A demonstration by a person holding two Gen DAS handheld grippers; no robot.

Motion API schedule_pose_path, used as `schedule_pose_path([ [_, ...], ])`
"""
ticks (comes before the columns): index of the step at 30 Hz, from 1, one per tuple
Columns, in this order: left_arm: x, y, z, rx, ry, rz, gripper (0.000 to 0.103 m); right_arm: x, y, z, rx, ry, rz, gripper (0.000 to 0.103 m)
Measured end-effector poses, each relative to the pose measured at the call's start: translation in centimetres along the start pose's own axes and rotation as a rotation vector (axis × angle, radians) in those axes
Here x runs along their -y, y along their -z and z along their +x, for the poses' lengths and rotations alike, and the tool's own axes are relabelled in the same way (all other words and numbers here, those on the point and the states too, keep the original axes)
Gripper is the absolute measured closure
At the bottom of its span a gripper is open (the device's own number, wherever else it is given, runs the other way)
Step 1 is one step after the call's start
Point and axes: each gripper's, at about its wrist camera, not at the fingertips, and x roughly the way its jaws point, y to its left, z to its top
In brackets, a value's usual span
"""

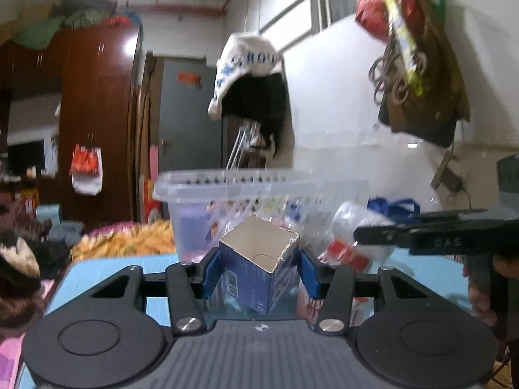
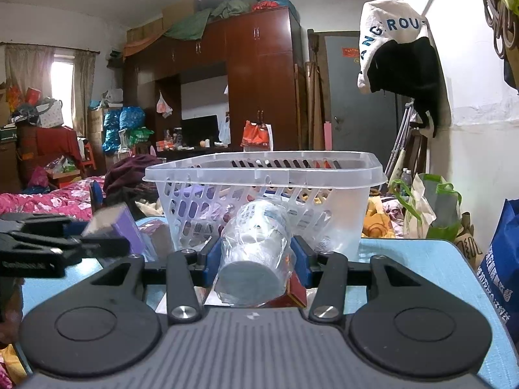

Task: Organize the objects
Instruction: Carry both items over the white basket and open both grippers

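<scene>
My left gripper (image 1: 259,270) is shut on a small blue carton (image 1: 249,278) with its top torn open, held upright between the blue pads just above the light blue table (image 1: 97,272). Behind it stands a clear plastic basket (image 1: 227,188) with several items inside. In the right wrist view my right gripper (image 2: 256,259) is shut on a clear plastic-wrapped bottle (image 2: 259,236) lying with its grey end toward the camera, just in front of the basket (image 2: 259,168). The left gripper (image 2: 81,243) and its carton (image 2: 113,223) show at the left edge.
A red box (image 2: 296,288) lies on the table under the bottle. A blue bag (image 2: 499,275) and a green-handled bag (image 2: 434,201) stand past the table's right side. A white and black cap (image 2: 395,52) hangs above. A bed with a pink quilt (image 2: 48,197) lies to the left.
</scene>
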Motion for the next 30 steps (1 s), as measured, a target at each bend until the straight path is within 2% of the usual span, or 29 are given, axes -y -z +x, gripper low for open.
schedule_pose_path([
  [19,-0.3,0.4,-0.3,-0.001,0.002,-0.006,0.049,0.0,0.0,-0.1,0.007,0.0,0.006,0.053],
  [21,-0.5,0.4,-0.6,0.018,-0.002,-0.015,0.049,0.0,0.0,-0.4,0.026,-0.001,0.003,0.053],
  [23,-0.8,0.2,-1.5,0.07,-0.012,-0.037,0.049,0.0,0.1,-1.1,0.048,-0.025,0.021,0.053],
  [27,-0.9,-2.3,-3.0,0.185,-0.017,-0.054,0.049,-0.6,-1.5,-3.5,0.116,-0.043,0.009,0.053],
  [30,-0.3,-6.9,-1.6,0.201,-0.004,-0.01,0.049,-1.0,-5.1,-4.0,0.17,-0.035,-0.029,0.053],
])
